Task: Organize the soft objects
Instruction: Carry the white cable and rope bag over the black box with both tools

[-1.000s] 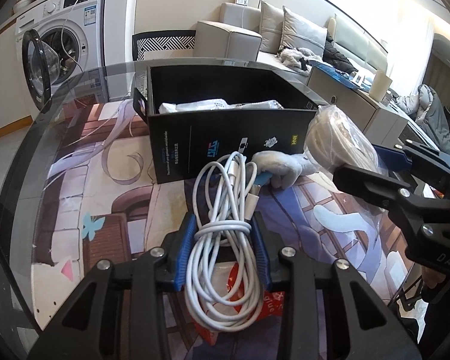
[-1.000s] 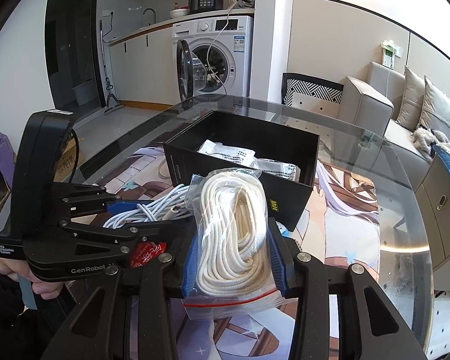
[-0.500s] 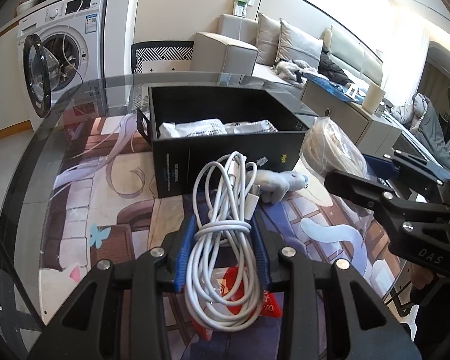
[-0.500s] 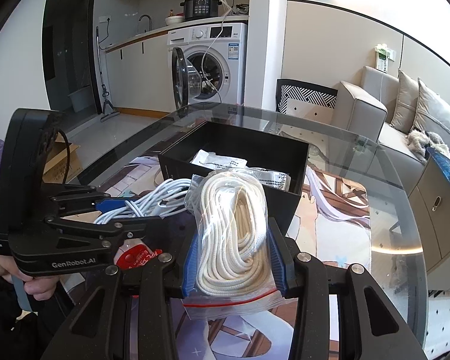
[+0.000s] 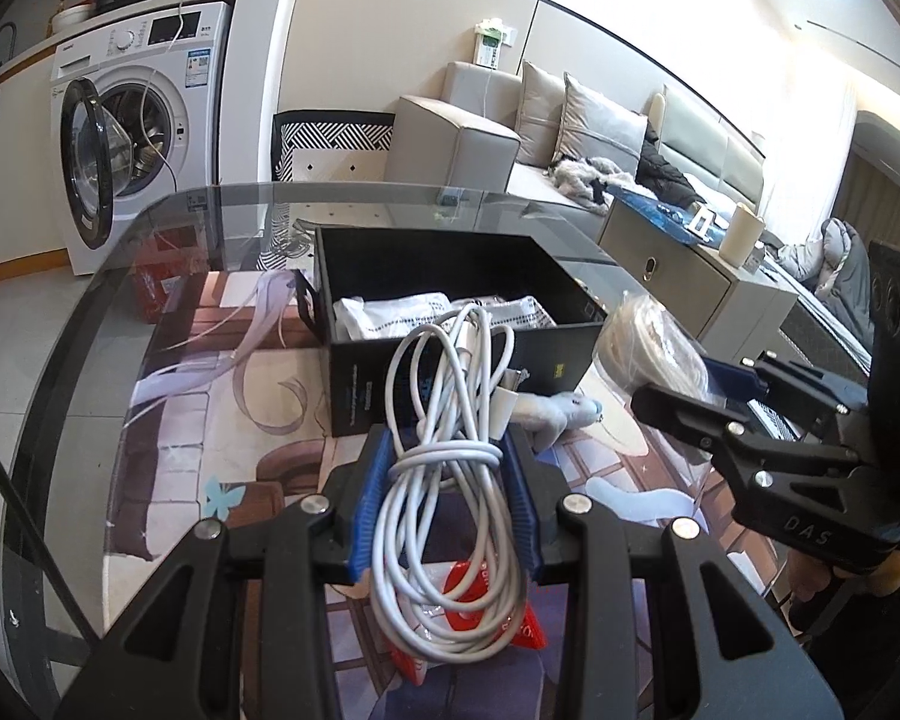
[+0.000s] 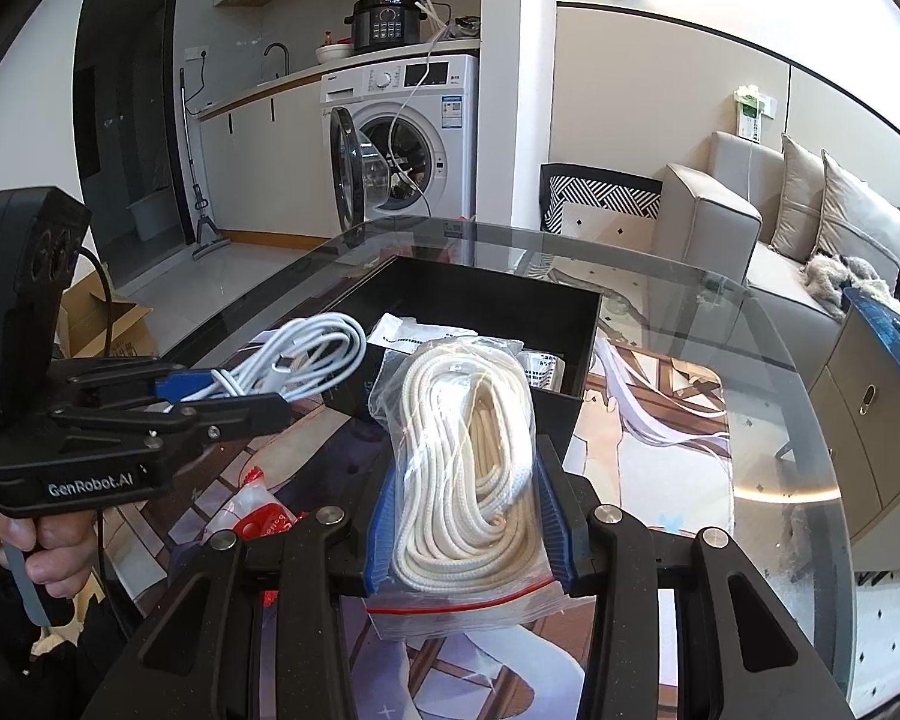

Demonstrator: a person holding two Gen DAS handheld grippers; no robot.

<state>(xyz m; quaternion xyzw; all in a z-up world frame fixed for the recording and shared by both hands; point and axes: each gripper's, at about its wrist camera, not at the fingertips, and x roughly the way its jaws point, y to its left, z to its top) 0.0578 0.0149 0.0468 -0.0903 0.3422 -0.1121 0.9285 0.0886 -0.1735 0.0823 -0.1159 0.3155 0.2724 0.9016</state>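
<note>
The left gripper (image 5: 444, 501) has risen toward the black box (image 5: 450, 324), clamped on a coiled white cable (image 5: 444, 480); the right gripper (image 6: 465, 516) grips bagged rope (image 6: 468, 468). Dangling loops, possibly loose, could snag the rim.

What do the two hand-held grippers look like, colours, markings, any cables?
Both are matte black plastic frames with silver screw heads and blue ribbed pads inside the fingers. The left hand-held gripper has "GenRobot.AI" in white on its side, a tall black housing at the back and a thin black cable. The right hand-held gripper shows raised letters "DAS" and a similar black housing.
</note>
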